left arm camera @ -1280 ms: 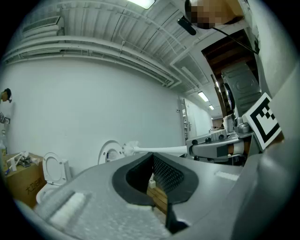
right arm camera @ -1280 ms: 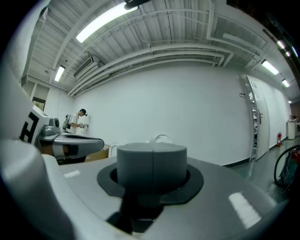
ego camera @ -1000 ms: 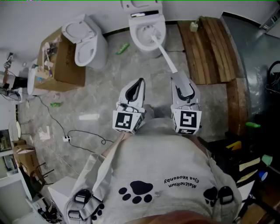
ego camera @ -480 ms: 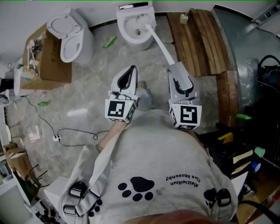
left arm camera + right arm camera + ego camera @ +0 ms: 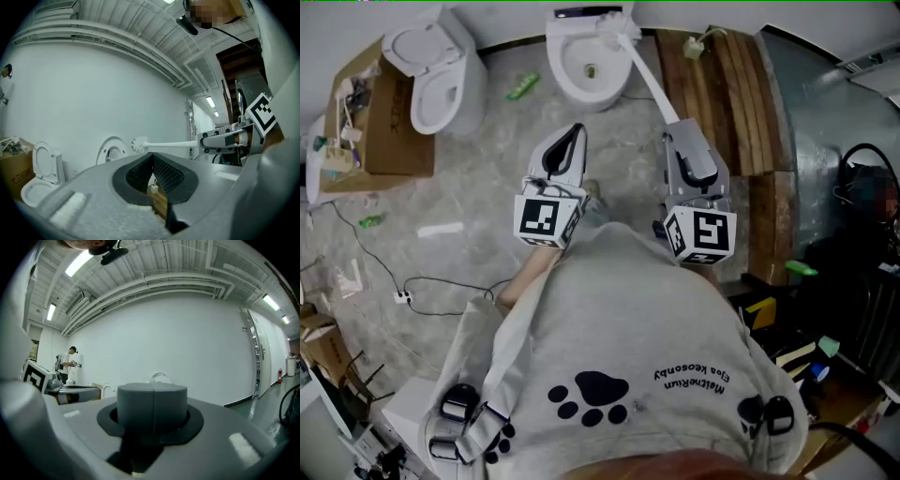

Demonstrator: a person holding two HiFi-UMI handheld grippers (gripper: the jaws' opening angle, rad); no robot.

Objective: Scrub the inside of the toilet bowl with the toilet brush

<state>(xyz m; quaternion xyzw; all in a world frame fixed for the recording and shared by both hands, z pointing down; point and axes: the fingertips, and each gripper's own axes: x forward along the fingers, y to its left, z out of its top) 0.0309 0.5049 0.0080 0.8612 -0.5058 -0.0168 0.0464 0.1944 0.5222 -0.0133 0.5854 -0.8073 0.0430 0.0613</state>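
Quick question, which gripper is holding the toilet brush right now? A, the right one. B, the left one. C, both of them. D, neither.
A: the white handle of the toilet brush runs from the right gripper up to the toilet bowl, while the left gripper sits apart from it, shut on nothing.

grey t-shirt (image 5: pixel 619 309), black paw print (image 5: pixel 587 394), small black lettering (image 5: pixel 692 379); left gripper (image 5: pixel 574 131), right gripper (image 5: pixel 672 127) grey, black-white marker cubes (image 5: pixel 546 219)
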